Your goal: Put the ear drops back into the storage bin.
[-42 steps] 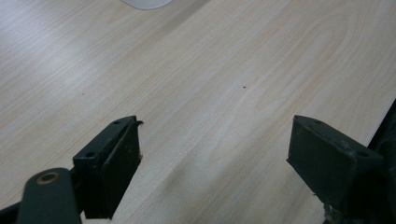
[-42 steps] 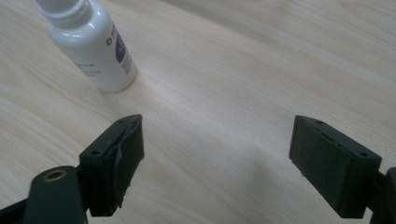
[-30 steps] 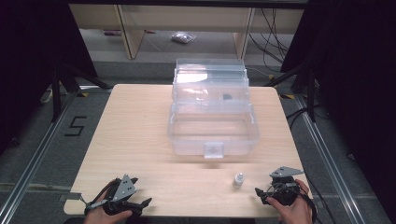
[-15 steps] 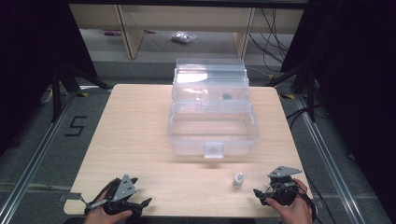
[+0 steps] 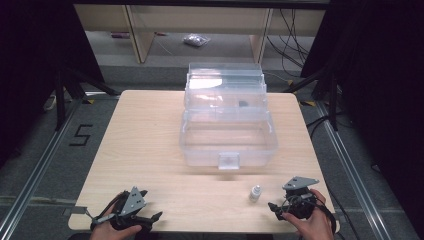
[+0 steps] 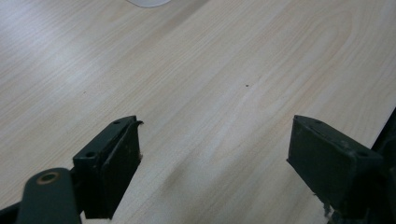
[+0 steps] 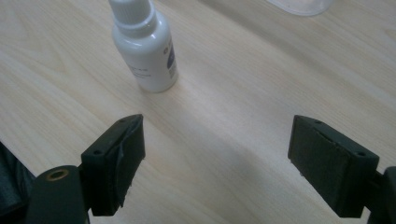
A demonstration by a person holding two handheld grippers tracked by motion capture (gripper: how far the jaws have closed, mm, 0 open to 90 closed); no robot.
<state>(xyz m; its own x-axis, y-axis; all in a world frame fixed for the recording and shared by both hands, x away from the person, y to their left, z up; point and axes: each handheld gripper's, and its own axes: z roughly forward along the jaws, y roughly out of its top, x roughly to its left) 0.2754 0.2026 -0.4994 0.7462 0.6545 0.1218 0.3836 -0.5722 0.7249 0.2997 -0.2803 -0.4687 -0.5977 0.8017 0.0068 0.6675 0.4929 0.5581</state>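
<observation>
High view: pale wood-grain table; clear plastic box with lid raised at centre. Small white bottle stands upright near the front edge, just left of the right gripper. Left gripper at front left.

Left gripper view: matte black jaws wide apart over bare wood.

Right gripper view: jaws apart; round-shouldered bottle ahead, untouched.

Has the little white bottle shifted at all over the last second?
No. The white bottle stands at the same spot on the table, just toward the person from the clear box's latch, left of the right gripper.
</observation>
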